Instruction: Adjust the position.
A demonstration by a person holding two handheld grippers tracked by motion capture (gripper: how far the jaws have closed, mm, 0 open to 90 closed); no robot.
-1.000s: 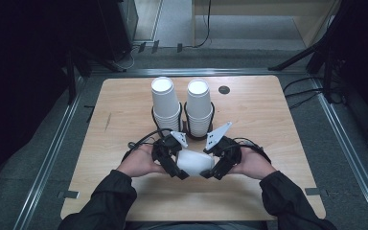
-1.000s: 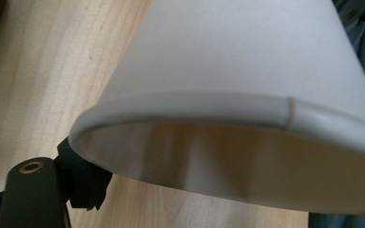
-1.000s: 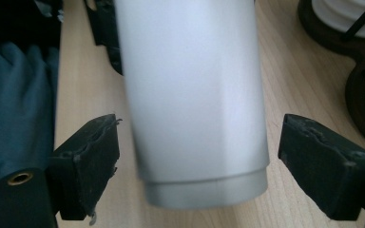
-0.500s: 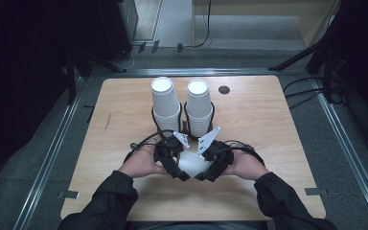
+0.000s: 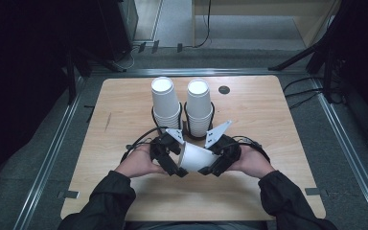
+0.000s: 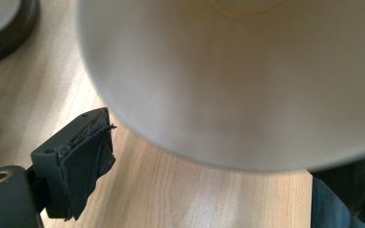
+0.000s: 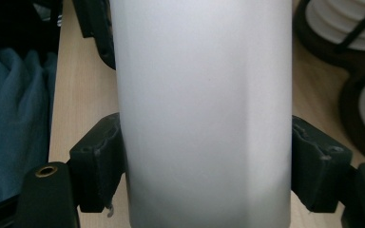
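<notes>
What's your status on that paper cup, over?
Right gripper clamped on the paper cup, fingers pressing both sides. Left gripper just opening, one finger clear of the cup. Cup on its side above the table. Two cup stacks behind, nothing blocking.

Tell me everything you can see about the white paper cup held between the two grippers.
The paper cup is plain white, matte and tapered, lying on its side low above the wooden table, its wide mouth toward the left gripper. The right gripper clamps its wall from both sides, flattening it slightly. The left gripper's jaws have just been opening around the rim; one pad stands clear of it.
</notes>
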